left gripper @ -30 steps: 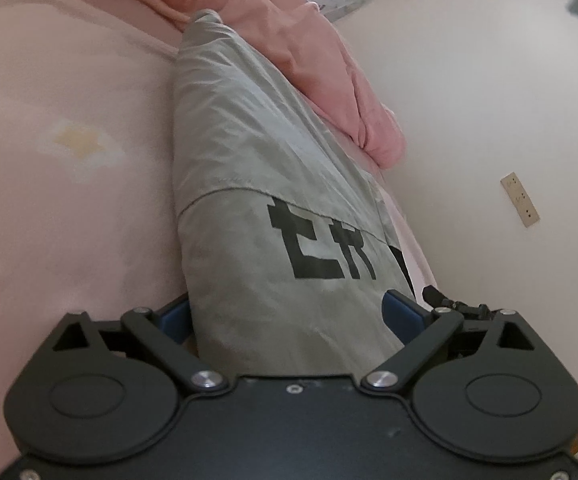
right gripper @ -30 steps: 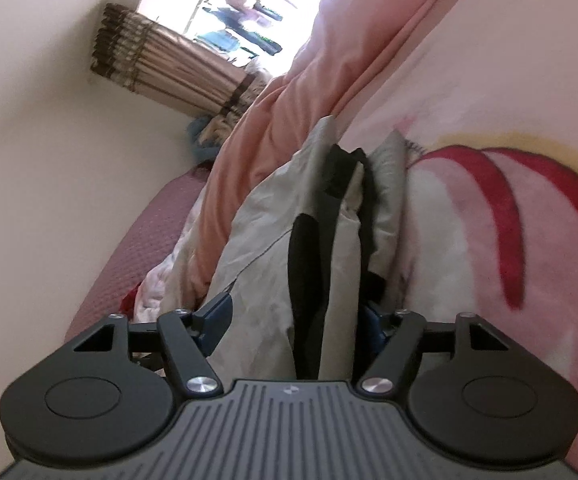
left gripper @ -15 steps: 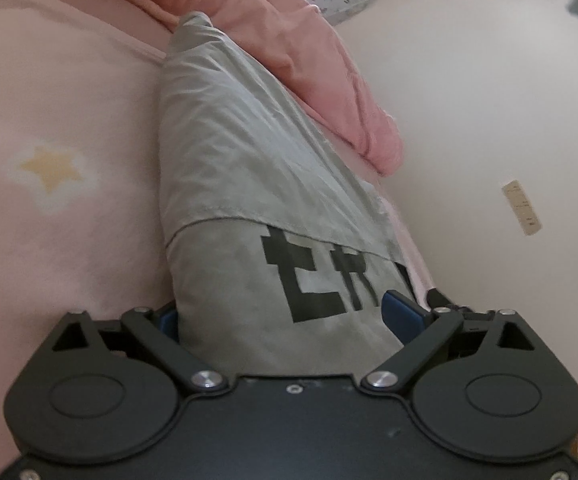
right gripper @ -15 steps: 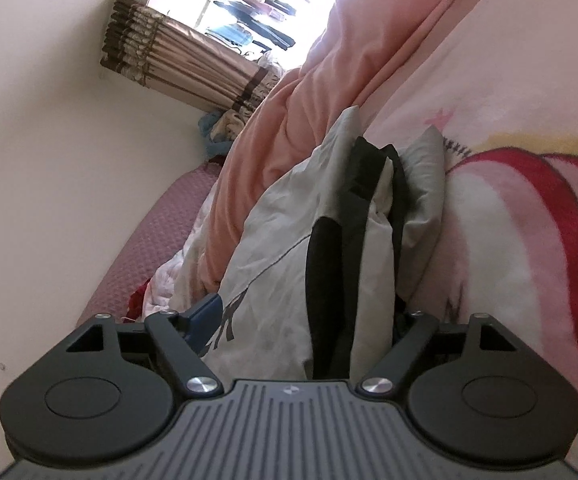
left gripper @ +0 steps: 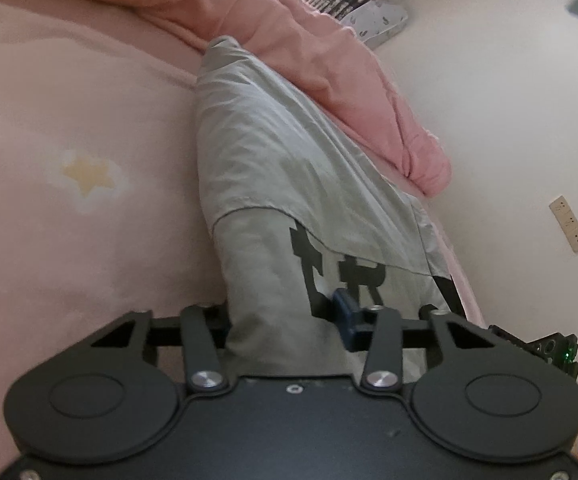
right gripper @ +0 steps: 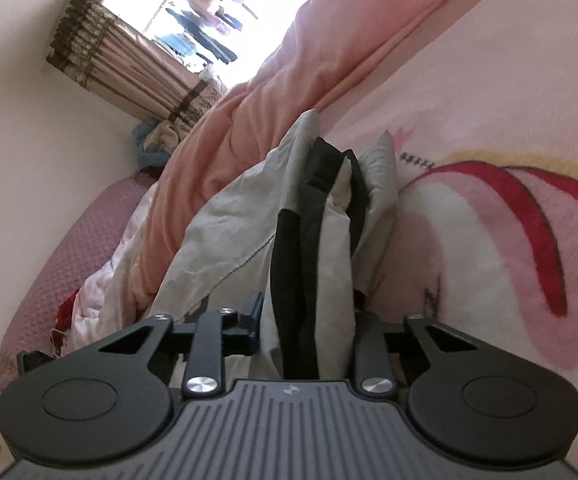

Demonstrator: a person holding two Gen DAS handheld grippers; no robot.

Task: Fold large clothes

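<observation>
Cloth fills the space between the jaws of both grippers. The left gripper [left gripper: 285, 316] points forward and somewhat downward over a pale pink plush blanket with a yellow star print [left gripper: 69, 240], its black body filling the lower part of the left wrist view. Its jaws are closing, and a grey cotton garment with blocky black lettering [left gripper: 273, 184] is bunched between them; the blue pad [left gripper: 345, 308] on the right-hand side presses into the printed cloth, while the opposite finger is hidden behind the fabric. From there the garment runs away from the gripper in a long, tapering, wrinkled fold across the bed, its far tip touching a rumpled salmon-pink quilt [left gripper: 321, 52] that lies along the wall side.

The right gripper [right gripper: 309, 320] also tilts gently downward, aimed along the bed toward a bright window. Its jaws are closing too, on a thick gathered bundle of the same garment, here showing grey layers with black panels [right gripper: 317, 240]. One blue pad [right gripper: 255, 312] is visible, set against the cloth; the other finger is covered by the bundle. The bundle stands up from the blanket, which on this side carries a red, white and yellow cartoon print [right gripper: 509, 216]. Beside it lies the quilt, with a bunched striped curtain [right gripper: 129, 76] at the window beyond.
</observation>
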